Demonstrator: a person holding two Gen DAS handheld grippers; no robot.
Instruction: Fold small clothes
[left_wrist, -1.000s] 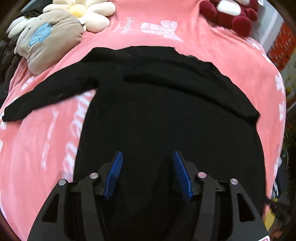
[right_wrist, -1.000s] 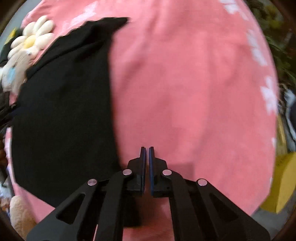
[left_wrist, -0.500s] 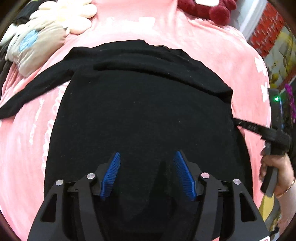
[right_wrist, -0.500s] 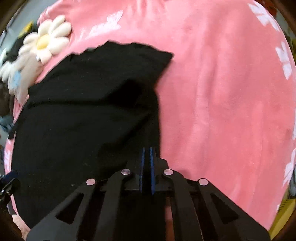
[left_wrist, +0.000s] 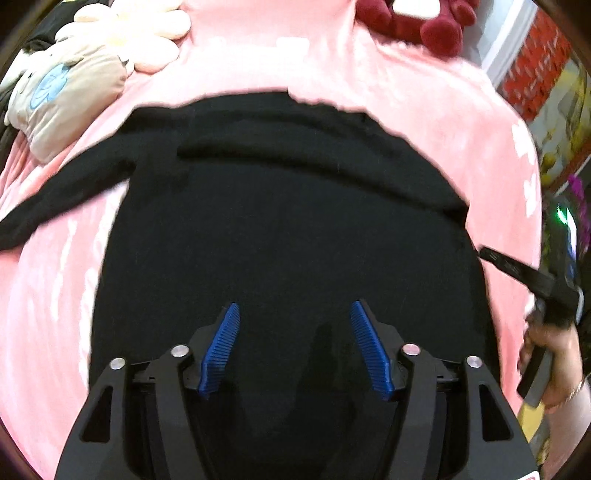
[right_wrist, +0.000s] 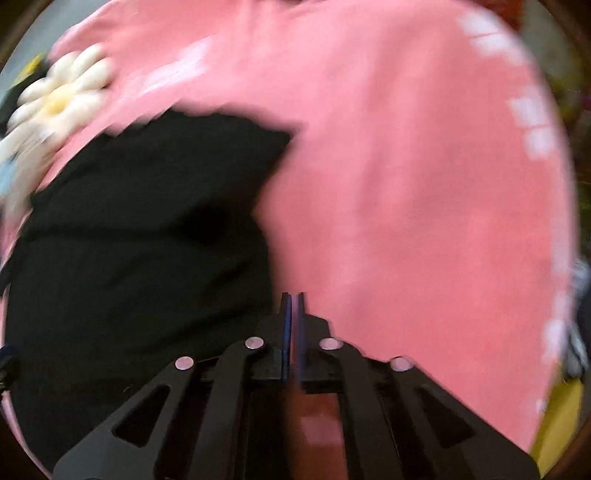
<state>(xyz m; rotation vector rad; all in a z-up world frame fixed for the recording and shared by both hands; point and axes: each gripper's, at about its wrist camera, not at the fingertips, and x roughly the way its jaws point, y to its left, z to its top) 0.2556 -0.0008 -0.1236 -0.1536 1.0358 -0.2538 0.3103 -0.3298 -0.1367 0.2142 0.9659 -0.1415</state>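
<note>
Right now a black top (left_wrist: 288, 229) lies spread flat on a pink blanket (left_wrist: 461, 122), most likely so it can be folded neatly. One long sleeve (left_wrist: 62, 199) sticks out to the side over the pink, and the other sleeve looks already laid across the chest, like a dark band near the top edge. I think the next job is to bring that loose sleeve in too. Soft toys sit at the far end of the blanket, out of the way: a flower pillow (left_wrist: 147, 33), a tan plush (left_wrist: 62, 96) and a dark red plush (left_wrist: 424, 22). The left gripper (left_wrist: 291, 321) hangs above the middle of the top and points down at it on a slant. Its jaws have just been opening wider, and nothing is between the blue pads (left_wrist: 221, 343), only the black cloth lying below them. The right gripper (right_wrist: 293, 306) is at the side edge of the top, where black cloth meets pink blanket. Its two fingers are squeezed together, with just a thin crack between them, and I see no cloth pinched there. It also tilts down toward the blanket. In the left view, a hand (left_wrist: 550, 354) holds that gripper's handle at the far right.
</note>
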